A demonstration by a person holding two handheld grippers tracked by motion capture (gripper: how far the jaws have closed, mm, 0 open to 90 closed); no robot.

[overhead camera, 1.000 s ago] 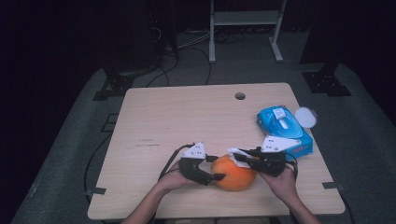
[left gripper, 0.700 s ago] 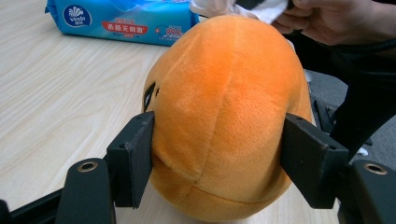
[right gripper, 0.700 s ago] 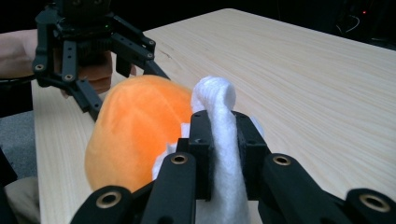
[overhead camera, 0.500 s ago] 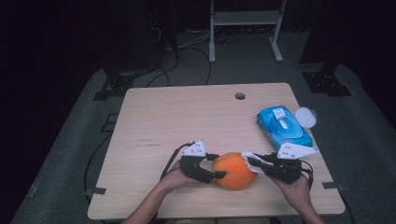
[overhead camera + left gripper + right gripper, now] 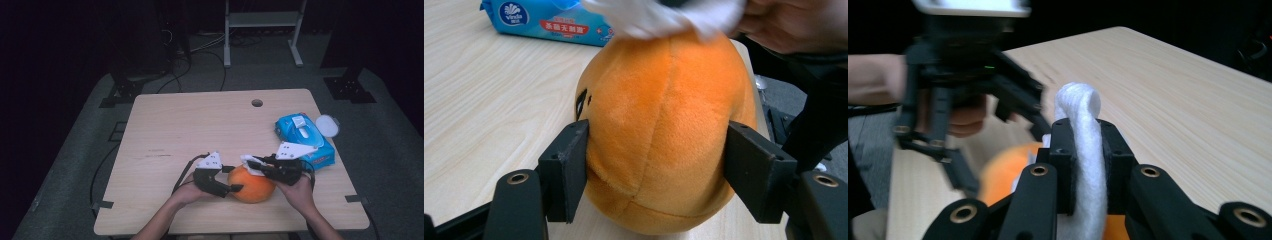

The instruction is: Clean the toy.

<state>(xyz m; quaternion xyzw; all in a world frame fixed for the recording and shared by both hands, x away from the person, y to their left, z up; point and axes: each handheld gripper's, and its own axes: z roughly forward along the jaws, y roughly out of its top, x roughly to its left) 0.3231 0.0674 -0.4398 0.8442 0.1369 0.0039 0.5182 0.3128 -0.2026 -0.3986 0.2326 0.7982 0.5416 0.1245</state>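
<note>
Near the front edge of the table [image 5: 165, 125] lies the orange plush ball [image 5: 251, 184], squeezed between the jaws of the left gripper [image 5: 235, 188], whose pads dent its sides (a small black mark shows on its fabric). The right gripper [image 5: 250, 162] hovers at the ball's top, its jaws pinching a white wipe [image 5: 1083, 150] that rests against the plush. A blue wipes pack [image 5: 304, 140] lies just beside the right hand [image 5: 300, 192].

Wooden table [image 5: 200, 130] with plush orange [image 5: 252, 184], wipes pack [image 5: 305, 137]

right gripper [image 5: 1083, 165] pinching white wipe [image 5: 1083, 130], orange plush [image 5: 1003, 175]
</note>
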